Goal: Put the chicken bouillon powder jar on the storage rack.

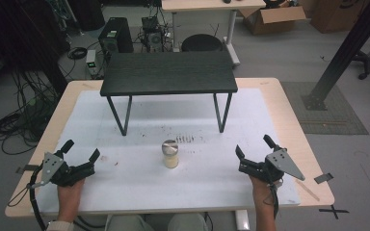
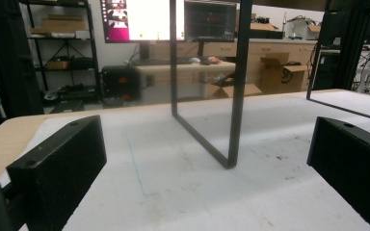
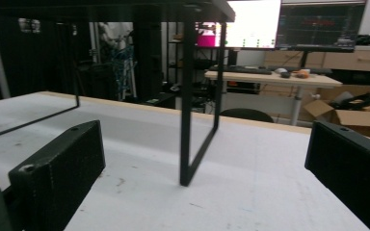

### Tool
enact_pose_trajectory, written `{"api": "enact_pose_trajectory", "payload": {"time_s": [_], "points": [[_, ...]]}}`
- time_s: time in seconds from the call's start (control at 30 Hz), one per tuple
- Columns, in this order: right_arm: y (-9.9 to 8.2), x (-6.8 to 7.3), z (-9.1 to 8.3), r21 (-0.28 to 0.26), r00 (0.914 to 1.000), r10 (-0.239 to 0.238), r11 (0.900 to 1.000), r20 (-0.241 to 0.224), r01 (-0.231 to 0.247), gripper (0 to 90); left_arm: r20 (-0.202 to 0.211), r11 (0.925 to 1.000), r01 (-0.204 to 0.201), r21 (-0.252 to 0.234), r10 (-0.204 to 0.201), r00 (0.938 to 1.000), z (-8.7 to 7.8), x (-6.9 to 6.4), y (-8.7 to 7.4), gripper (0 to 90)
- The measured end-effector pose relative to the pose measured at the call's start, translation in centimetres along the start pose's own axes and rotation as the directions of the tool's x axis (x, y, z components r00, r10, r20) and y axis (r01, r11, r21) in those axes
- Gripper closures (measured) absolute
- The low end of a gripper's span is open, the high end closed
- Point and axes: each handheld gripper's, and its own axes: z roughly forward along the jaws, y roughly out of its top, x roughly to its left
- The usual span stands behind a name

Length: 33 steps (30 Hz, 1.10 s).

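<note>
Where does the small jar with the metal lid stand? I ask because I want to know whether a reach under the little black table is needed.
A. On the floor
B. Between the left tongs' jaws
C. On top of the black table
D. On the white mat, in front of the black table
D: the jar stands upright on the white mat, nearer the person than the black table, apart from both tongs.

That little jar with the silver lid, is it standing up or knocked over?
Upright: the jar stands on its base on the white mat, lid on top, apart from both claws.
</note>
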Motion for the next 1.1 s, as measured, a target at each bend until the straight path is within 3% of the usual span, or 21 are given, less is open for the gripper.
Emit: {"api": "enact_pose_trajectory", "payload": {"time_s": [0.33, 0.8, 1.1], "points": [[1.7, 2.5, 0.9, 0.012, 0.9911, 0.003, 0.9999, -0.133, -0.002, 0.3, 0.0, 1.0, 0.001, 0.001, -0.001, 1.0, 0.0, 0.0, 0.0, 0.5], [2.6, 5.1, 2.0, 0.028, 0.9735, -0.017, 0.9993, -0.228, 0.024, 0.2, 0.0, 1.0, 0.0, 0.0, 0.0, 1.0, 0.0, 0.0, 0.0, 0.4], [2.7, 6.8, 2.8, 0.046, 0.9567, -0.031, 0.9979, -0.289, 0.046, 0.2, 0.0, 1.0, 0.002, -0.003, -0.002, 1.0, 0.0, 0.0, 0.0, 0.4]]}}
